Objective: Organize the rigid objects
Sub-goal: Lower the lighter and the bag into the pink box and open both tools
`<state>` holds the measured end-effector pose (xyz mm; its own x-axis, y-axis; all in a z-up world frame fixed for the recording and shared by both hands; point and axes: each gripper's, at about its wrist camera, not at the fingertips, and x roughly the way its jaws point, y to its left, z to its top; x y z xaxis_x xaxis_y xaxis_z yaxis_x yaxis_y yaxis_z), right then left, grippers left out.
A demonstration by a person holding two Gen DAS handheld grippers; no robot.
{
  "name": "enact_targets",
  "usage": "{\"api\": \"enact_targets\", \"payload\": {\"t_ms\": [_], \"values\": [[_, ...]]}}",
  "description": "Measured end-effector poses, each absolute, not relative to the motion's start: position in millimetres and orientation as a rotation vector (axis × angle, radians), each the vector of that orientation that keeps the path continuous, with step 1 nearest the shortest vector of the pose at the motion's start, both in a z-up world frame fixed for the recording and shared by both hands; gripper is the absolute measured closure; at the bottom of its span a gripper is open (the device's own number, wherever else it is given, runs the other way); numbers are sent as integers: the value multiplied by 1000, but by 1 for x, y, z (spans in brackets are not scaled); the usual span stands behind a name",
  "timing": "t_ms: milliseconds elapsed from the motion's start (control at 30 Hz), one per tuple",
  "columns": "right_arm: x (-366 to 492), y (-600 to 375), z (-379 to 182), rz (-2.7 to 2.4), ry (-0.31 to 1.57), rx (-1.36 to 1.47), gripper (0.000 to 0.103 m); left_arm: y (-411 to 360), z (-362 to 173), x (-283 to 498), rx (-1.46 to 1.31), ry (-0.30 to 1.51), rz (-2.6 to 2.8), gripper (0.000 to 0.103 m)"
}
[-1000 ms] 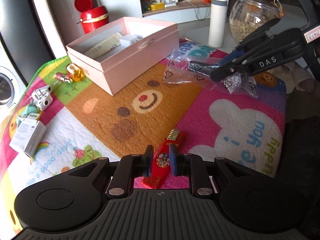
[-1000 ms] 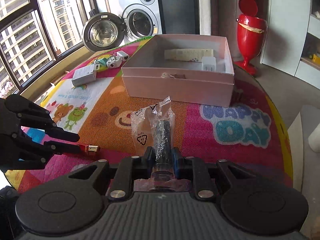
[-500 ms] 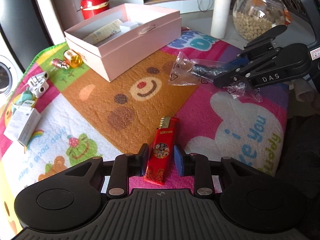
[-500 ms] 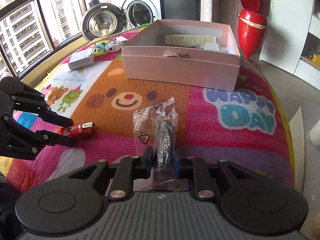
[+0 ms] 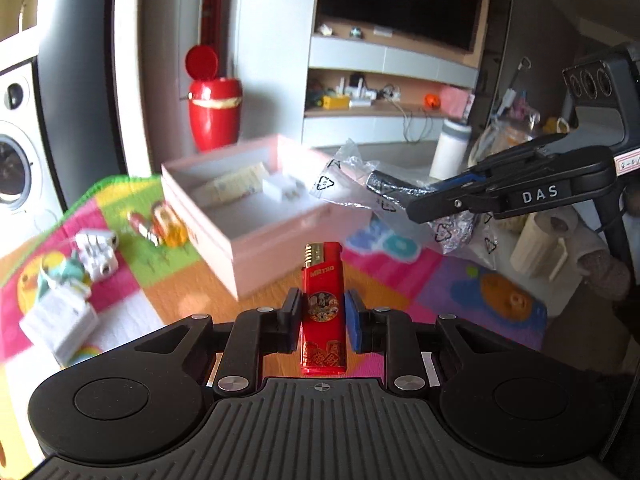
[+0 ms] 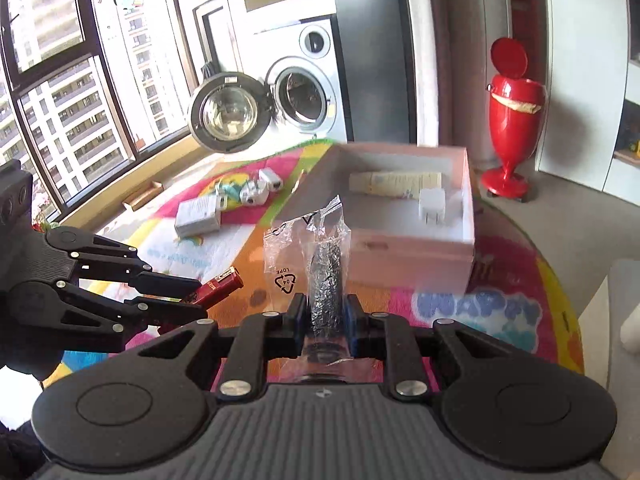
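The left gripper (image 5: 323,314), its jaws just closing, clamps a lighter (image 5: 323,300) at lower centre, while the right gripper (image 6: 323,320) pinches a bagged dark cylinder (image 6: 326,276).

red bin (image 6: 513,120) | washer, door open (image 6: 304,96) | TV (image 5: 400,0)

The right gripper (image 6: 323,322) has its jaws clamped on a dark cylinder in a clear plastic bag (image 6: 316,248). To its left, the left gripper (image 6: 200,294) grips a red lighter (image 6: 222,283). Beyond them an open pink box (image 6: 416,236) sits on the colourful mat (image 6: 500,308).
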<state>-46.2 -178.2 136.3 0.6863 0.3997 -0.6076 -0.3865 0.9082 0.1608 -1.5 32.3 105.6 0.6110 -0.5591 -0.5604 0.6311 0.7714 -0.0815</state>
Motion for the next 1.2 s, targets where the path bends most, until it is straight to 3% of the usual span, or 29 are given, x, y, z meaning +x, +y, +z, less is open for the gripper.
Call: {"api": "enact_targets", "payload": {"t_ms": [100,167,200,267,567,800,1000,1100,1200], "values": [[-12,-180,182,390,569,20,83,24,153,36,92,456,-659,76],[18,-179,200,341,522,36,79,15,167,73,30,475,-641,76],[36,-178,206,318,513,29,61,12,167,88,-3,502,-631,76],[58,-176,204,256,521,29,38,13,160,117,-94,555,-616,76],[50,-163,132,224,686,-82,38,71,84,164,-192,741,-300,76],[14,-127,102,309,701,-166,38,93,41,229,-413,835,-154,76],[-1,-111,91,368,700,-209,38,87,36,273,-363,750,-66,76],[-1,-111,84,379,728,-196,38,74,27,295,-289,844,-135,76],[-1,-114,80,377,738,-174,38,65,21,286,-200,849,-237,84]]}}
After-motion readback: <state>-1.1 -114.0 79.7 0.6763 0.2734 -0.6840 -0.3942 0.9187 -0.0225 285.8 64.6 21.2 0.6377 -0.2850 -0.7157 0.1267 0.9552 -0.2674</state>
